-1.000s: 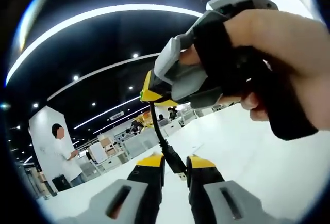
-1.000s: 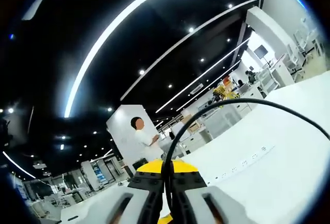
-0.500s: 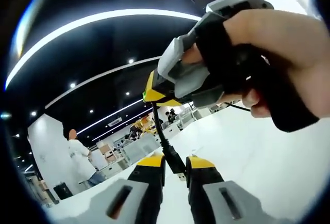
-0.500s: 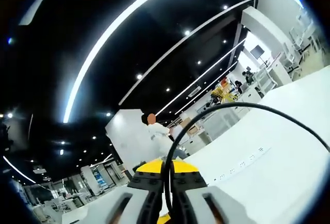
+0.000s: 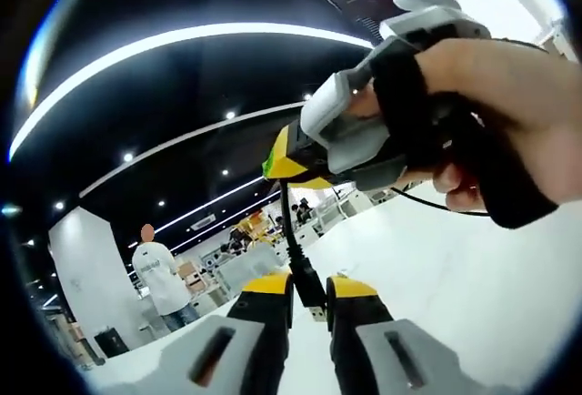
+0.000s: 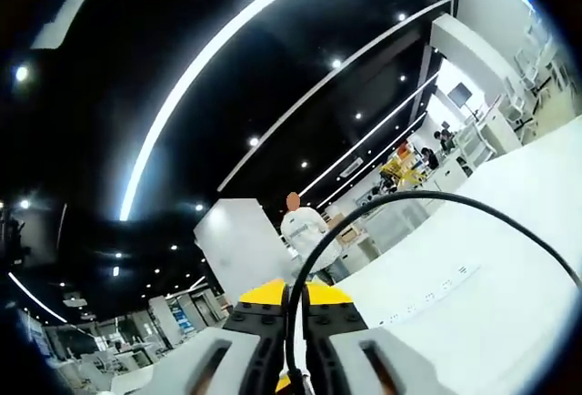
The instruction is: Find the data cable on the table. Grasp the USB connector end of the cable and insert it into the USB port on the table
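The data cable (image 5: 289, 222) now runs nearly straight up from its USB connector (image 5: 312, 297) to the right hand-held gripper (image 5: 289, 156), which has drifted up and off to the side over the last second, carried by the person's hand (image 5: 491, 95). The connector has kept its place between the jaws of the left hand-held gripper (image 5: 309, 284) while everything behind it slid, so I judge that the left jaws, set narrowly on either side of the plug, are pinching it rather than just flanking it. This looks like a regrasp nearly settled, with the plug end passed to the left side.

In the right gripper view the right hand-held gripper's jaws are pressed together on the cable further back, and the cable arches away over the white desk (image 6: 509, 258). A white socket strip (image 6: 427, 297) lies on the desk well apart from both grippers, so insertion is not yet begun.
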Tool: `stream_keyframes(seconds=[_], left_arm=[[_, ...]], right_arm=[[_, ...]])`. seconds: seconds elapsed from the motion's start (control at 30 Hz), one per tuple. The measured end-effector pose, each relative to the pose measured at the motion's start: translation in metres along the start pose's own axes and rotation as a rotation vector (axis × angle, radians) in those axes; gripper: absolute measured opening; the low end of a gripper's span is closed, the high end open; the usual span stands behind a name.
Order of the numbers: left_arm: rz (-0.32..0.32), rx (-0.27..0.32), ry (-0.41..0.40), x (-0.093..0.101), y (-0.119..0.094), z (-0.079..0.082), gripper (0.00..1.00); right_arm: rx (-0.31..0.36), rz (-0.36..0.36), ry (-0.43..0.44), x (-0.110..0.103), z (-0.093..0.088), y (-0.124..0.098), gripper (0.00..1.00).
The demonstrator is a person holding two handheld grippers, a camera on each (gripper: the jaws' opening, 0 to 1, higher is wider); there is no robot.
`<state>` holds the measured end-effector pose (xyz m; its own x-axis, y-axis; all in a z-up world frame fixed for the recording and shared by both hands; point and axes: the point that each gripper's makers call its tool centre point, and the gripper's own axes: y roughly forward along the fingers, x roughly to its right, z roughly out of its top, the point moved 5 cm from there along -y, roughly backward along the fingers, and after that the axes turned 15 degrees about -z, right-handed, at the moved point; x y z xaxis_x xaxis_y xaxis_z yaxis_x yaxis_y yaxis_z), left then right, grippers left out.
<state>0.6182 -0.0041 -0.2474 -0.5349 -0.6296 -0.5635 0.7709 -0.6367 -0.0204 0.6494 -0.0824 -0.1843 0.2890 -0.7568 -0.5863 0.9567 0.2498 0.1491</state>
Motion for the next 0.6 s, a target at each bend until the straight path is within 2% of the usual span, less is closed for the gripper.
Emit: stream_keyframes(seconds=[0.37,0.6], left_arm=[[-0.015,0.031,-0.005,-0.0023,0.0022,-0.0001,0.14],[-0.018,0.027,0.001,-0.0033,0.0009,-0.0015,0.12]], right_arm=[[0.015,0.008,-0.021,0.0054,0.0031,-0.0009,0.08],[0.007,0.009,-0.059,0.0076,0.0003,-0.0024,0.09]])
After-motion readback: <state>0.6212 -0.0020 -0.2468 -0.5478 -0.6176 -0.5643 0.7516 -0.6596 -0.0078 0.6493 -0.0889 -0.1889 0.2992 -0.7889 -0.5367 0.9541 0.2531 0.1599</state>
